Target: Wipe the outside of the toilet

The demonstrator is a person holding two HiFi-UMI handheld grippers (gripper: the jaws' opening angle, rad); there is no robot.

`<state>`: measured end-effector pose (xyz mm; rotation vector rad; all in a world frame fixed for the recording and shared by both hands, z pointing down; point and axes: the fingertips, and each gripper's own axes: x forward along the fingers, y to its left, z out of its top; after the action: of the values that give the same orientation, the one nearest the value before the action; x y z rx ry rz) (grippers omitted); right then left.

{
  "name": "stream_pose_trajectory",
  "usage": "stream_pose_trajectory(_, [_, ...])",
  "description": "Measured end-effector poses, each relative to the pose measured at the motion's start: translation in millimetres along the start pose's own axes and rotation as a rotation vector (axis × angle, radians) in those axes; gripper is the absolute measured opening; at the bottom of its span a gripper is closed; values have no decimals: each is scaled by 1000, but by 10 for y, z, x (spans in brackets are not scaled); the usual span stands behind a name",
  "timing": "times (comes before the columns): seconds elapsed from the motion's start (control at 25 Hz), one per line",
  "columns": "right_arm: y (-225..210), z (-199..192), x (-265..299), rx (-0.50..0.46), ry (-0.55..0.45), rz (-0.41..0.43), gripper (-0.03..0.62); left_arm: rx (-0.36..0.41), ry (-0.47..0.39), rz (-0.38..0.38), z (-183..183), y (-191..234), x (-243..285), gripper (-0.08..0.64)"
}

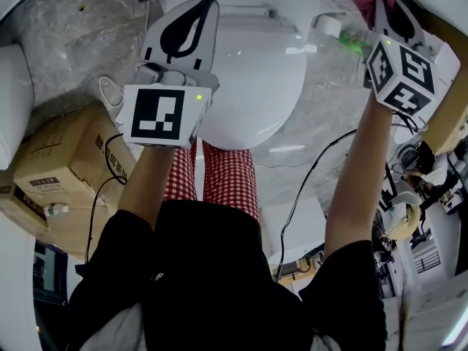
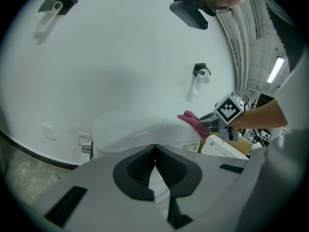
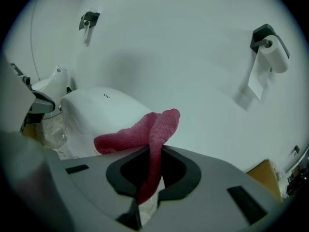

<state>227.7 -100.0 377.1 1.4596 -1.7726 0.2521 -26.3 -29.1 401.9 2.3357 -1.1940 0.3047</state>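
Right gripper view: our right gripper (image 3: 153,153) clamps the pink cloth (image 3: 140,132), draped just ahead on the toilet (image 3: 96,111); our left gripper (image 2: 154,151) hangs closed, empty. We fear the thin pinch slipping mid-wipe.

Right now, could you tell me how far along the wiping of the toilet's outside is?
Done: the pink cloth is clamped in the right gripper. In hand: the cloth sits at the rear right edge of the toilet, so wiping seems to be there. The left gripper is shut and empty by the lid. Left: nothing shows what has been wiped, so the lid and the rest of the outside may remain.
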Motion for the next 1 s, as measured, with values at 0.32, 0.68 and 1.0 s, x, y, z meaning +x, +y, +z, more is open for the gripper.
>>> stream_pose_trajectory(0.32, [-98, -108, 45, 3, 1, -28, 54, 2, 4, -1, 13, -7, 52, 9])
stream_pose_trajectory(0.68, [-230, -276, 121, 33, 7, -80, 54, -8, 8, 17, -24, 71, 70, 9])
stream_pose_trajectory(1.0, [-354, -421, 201, 115, -2, -127, 54, -12, 10, 27, -66, 77, 53, 9])
